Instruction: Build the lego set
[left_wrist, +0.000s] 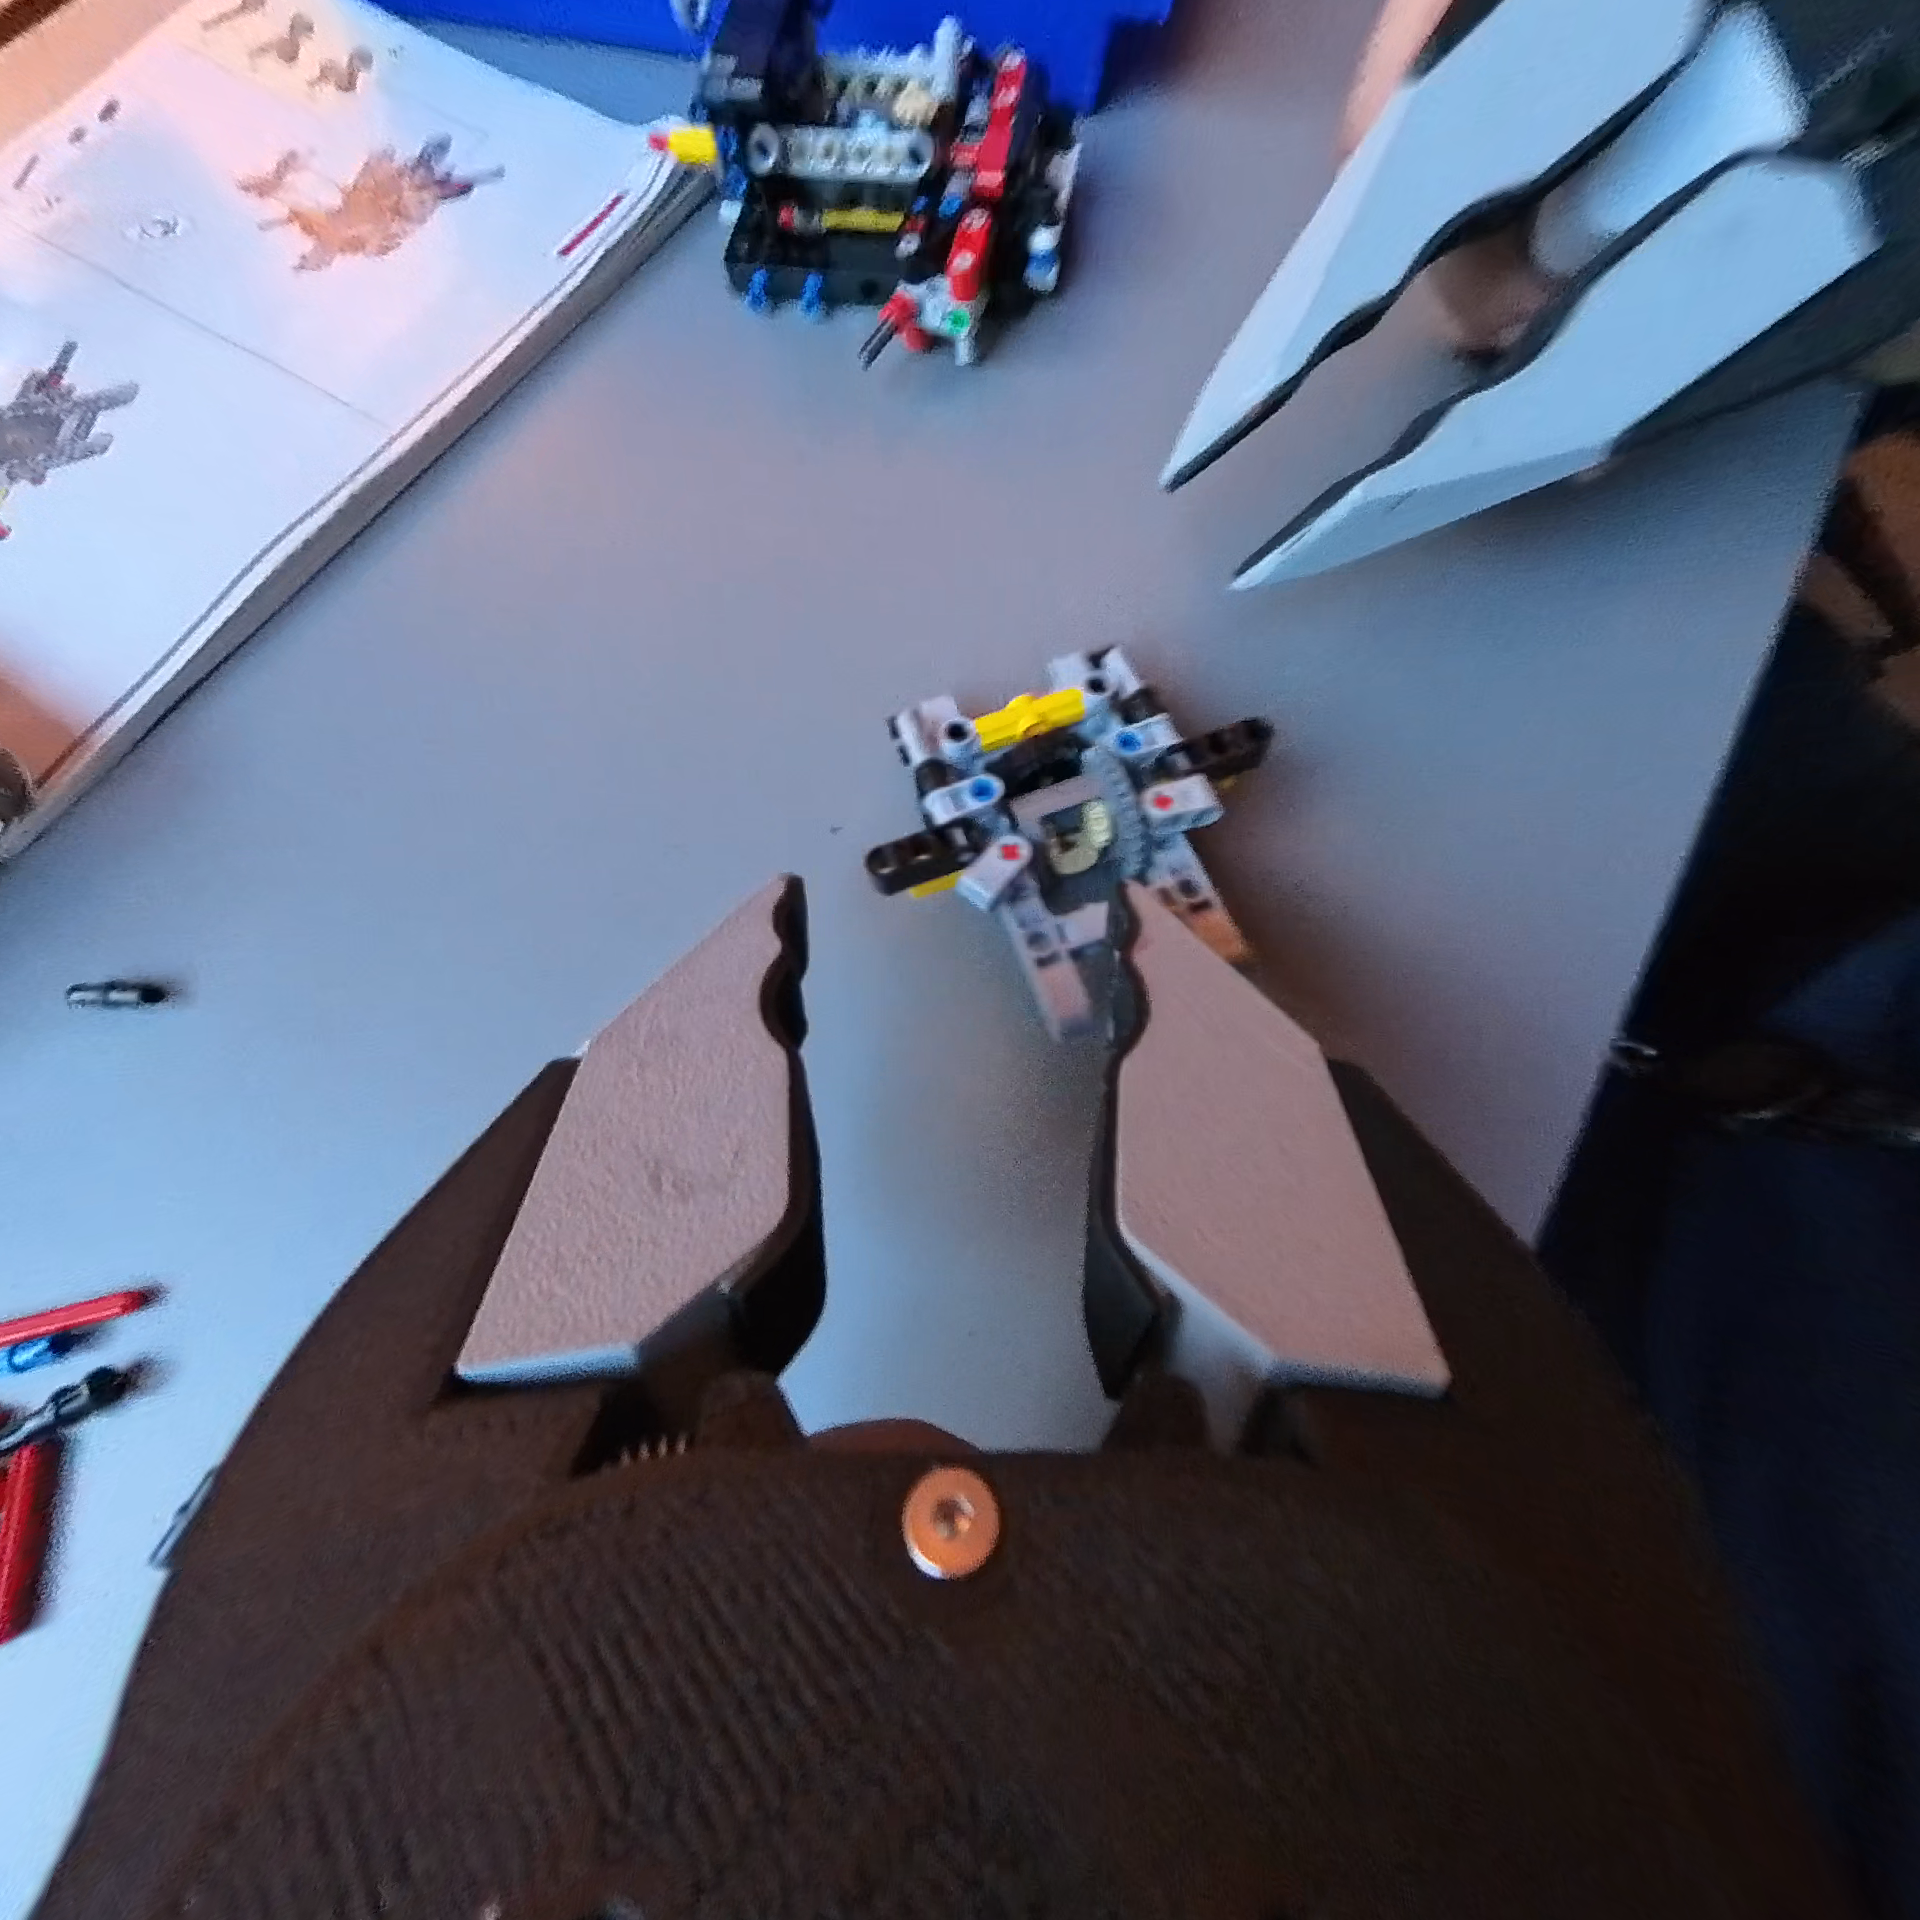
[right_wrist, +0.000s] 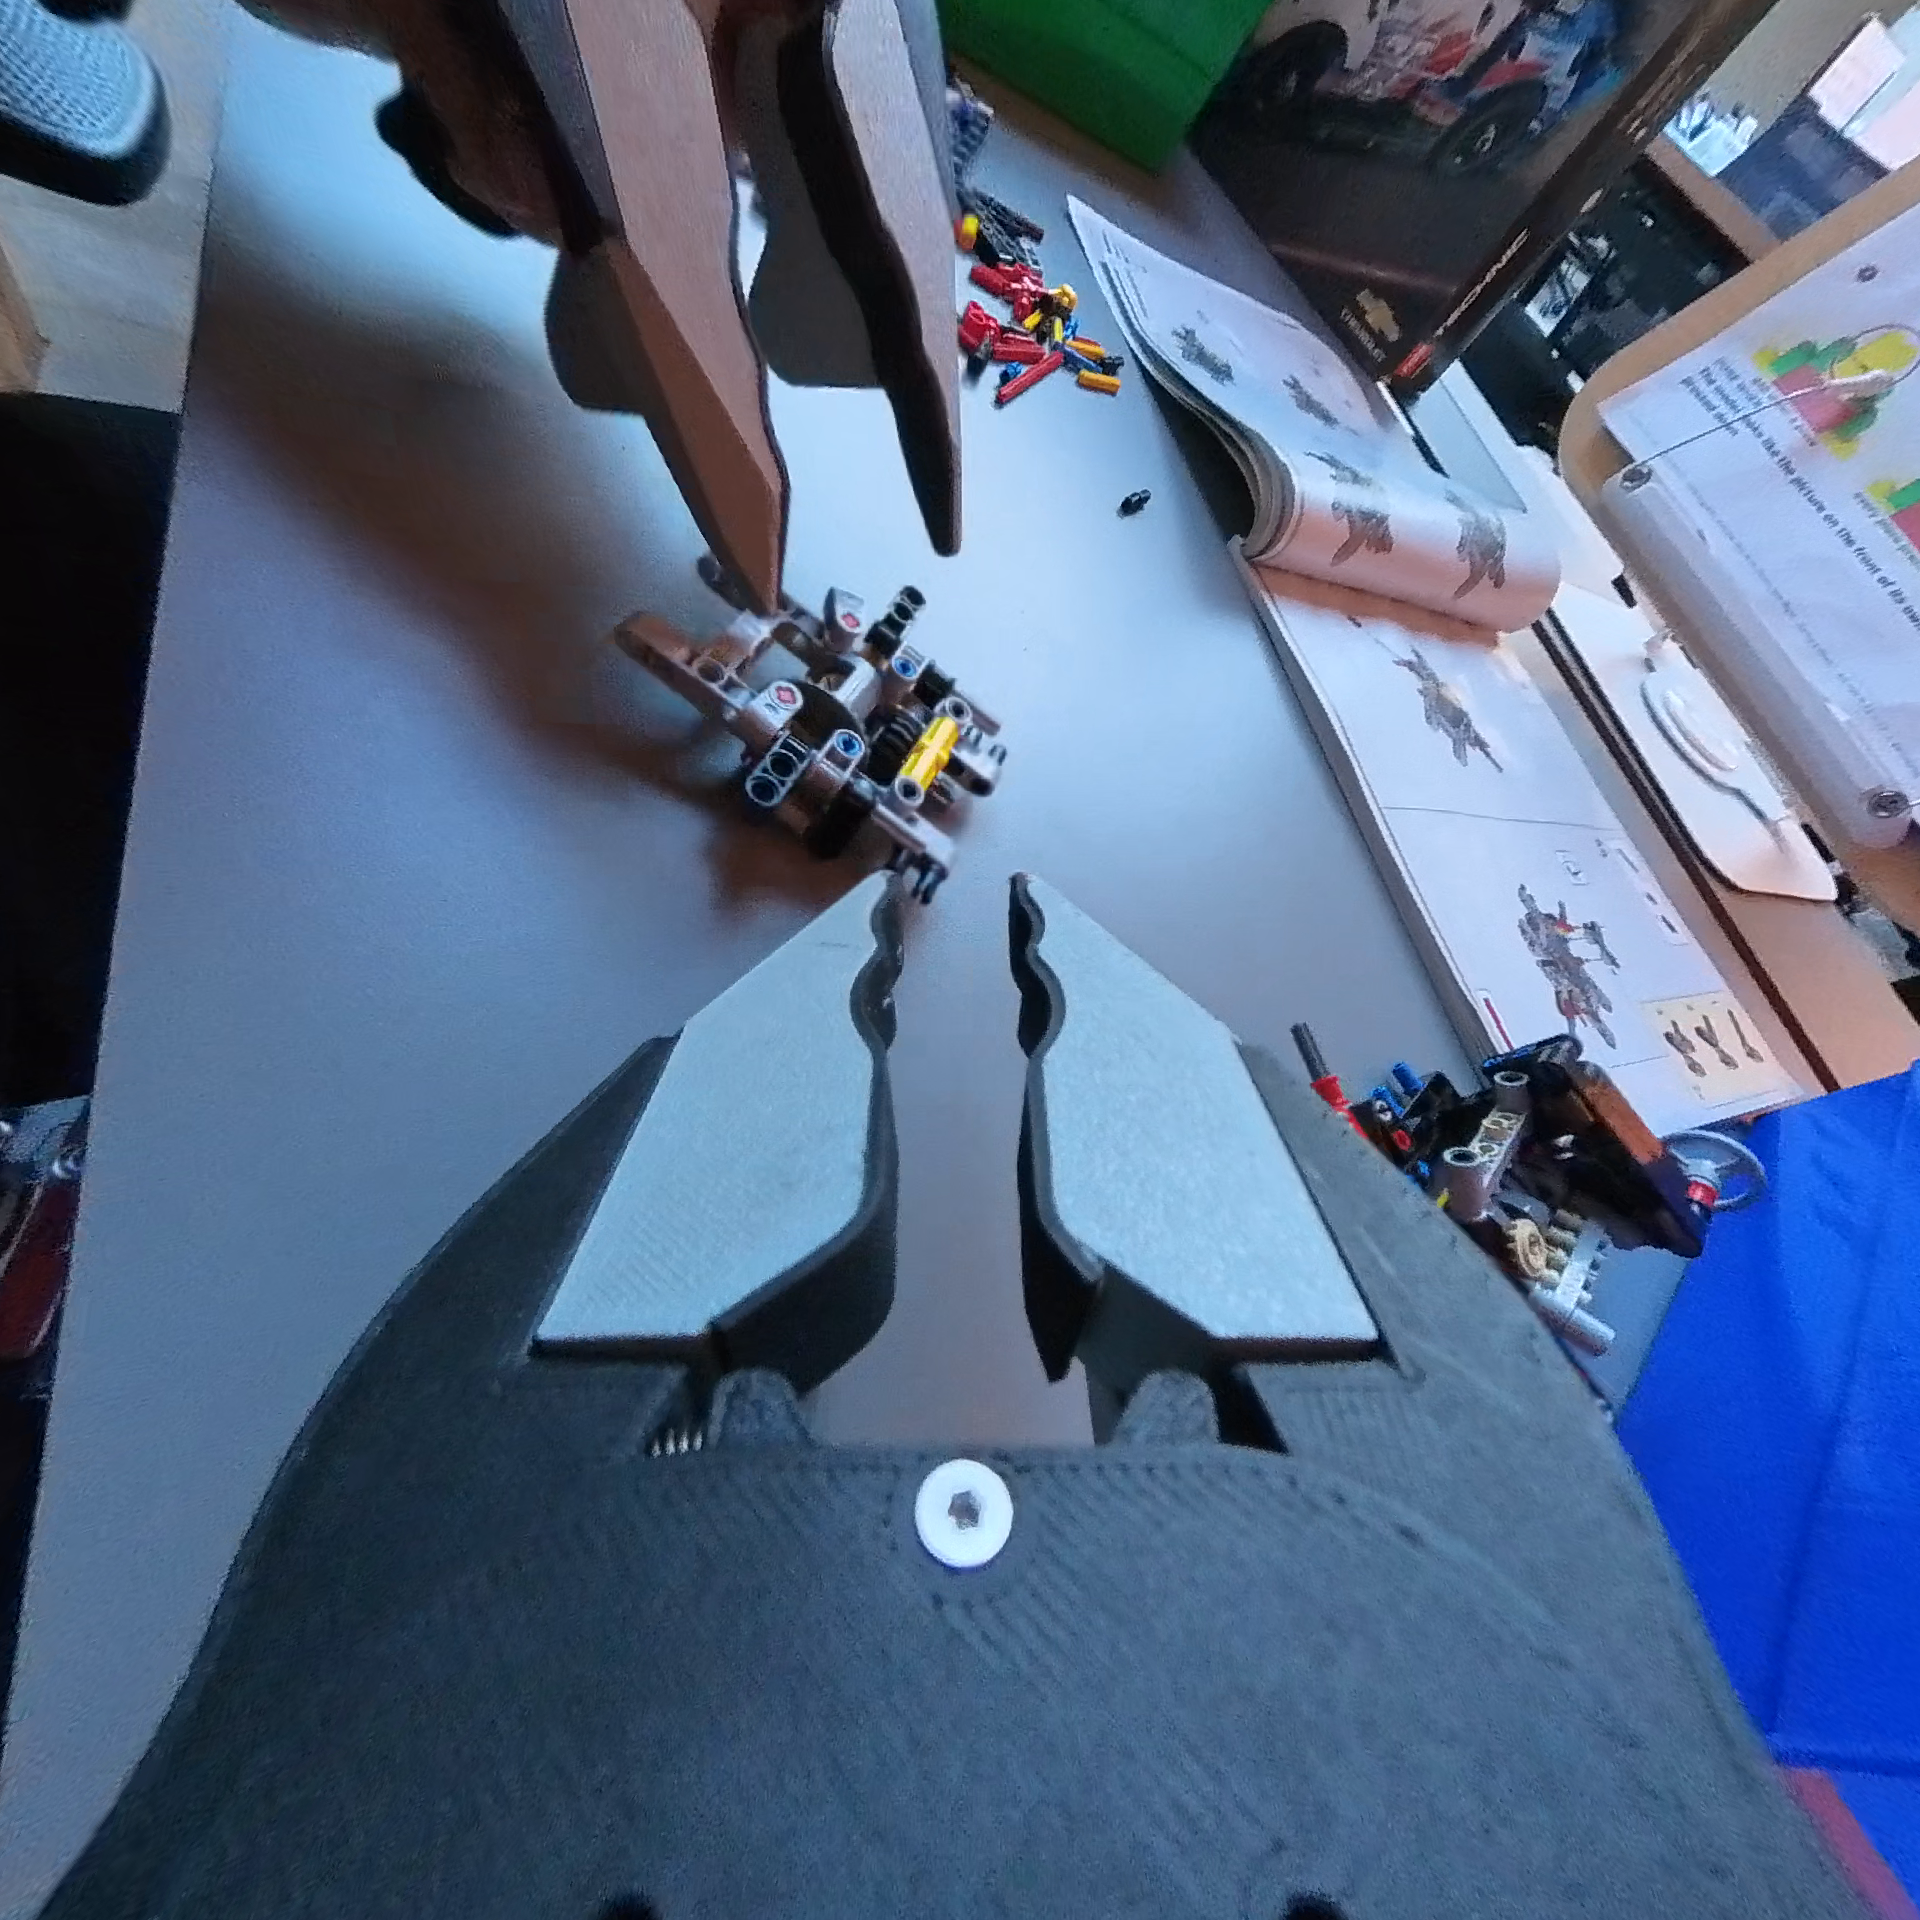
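A small grey brick assembly (left_wrist: 1070, 821) with a yellow piece and black beams lies on the grey table (left_wrist: 623, 623). My left gripper (left_wrist: 961, 899) is open. Its right finger (left_wrist: 1226, 1122) lies against the assembly's grey beam, and its left finger is clear of it. In the right wrist view the left gripper (right_wrist: 854, 574) comes down from above, with one fingertip at the far end of the assembly (right_wrist: 821, 727). My right gripper (right_wrist: 956, 883) is open and empty, its left fingertip just short of the assembly's near end. It also shows in the left wrist view (left_wrist: 1216, 530), farther off.
A larger black, red and grey assembly (left_wrist: 894, 197) (right_wrist: 1538, 1143) stands by a blue bin (left_wrist: 935, 31). An open instruction booklet (left_wrist: 260, 312) (right_wrist: 1455, 675) lies alongside. A black pin (left_wrist: 114, 994) (right_wrist: 1135, 502) and loose red parts (left_wrist: 62, 1320) (right_wrist: 1029, 332) lie about. The table edge (left_wrist: 1704, 831) is near. Left tips to right tips: about 9 cm. From my left tips it is roughly 15 cm to the black pin (left_wrist: 114, 994); from my right, 25 cm. My right wrist view (right_wrist: 1138, 501) looks at it from another angle.
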